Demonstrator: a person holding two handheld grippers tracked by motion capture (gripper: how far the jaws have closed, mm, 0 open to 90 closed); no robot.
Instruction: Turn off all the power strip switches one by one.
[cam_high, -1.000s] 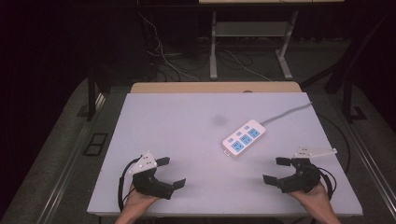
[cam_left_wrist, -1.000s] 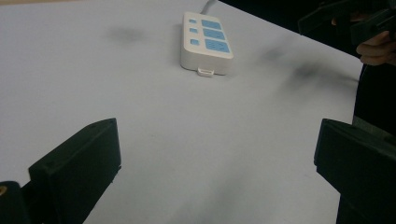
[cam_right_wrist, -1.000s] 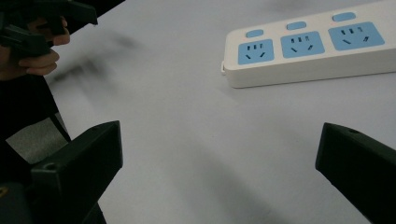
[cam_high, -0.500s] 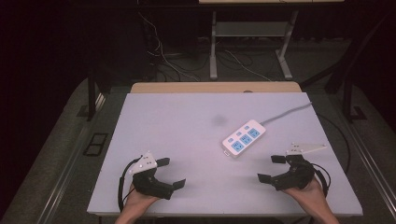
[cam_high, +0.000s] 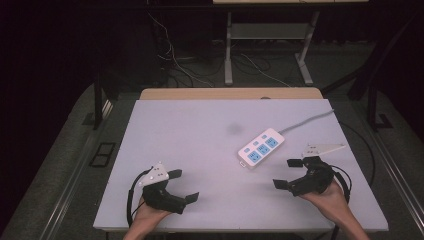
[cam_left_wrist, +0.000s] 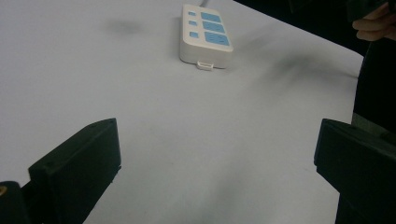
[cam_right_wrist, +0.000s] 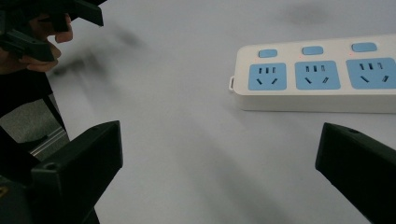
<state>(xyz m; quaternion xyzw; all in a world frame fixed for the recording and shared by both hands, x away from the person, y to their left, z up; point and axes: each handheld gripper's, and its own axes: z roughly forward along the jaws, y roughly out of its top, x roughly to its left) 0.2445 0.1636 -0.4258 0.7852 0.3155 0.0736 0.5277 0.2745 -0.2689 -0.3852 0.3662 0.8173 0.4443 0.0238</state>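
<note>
There's the white plastic power strip with three blue sockets (cam_high: 261, 147), lying flat and slanted on the right half of the pale grey surface (cam_high: 200, 130), its grey cable (cam_high: 307, 121) running off toward the far right edge. Three small blue switches sit in a row alongside the sockets, and a little white tab juts from the near end.

Nearest to it is the right gripper (cam_high: 289, 174), just beside the strip's near end but not touching, jaws spread wide apart and nothing between them. From its own view the strip sits ahead and to the right, not centred between the jaws. So here's the risk, as I read it: close in from this line and one jaw may clip the strip's end, and it looks light enough to skid or swing round on that smooth top instead of being caught.

Over at the near left, the left gripper (cam_high: 181, 186) rests low, well apart from the strip, jaws also wide open and empty. The cable is the other worry: lift or drag the strip and it could tug back or snag at the surface's edge, twisting the strip out of a loose grip.
</note>
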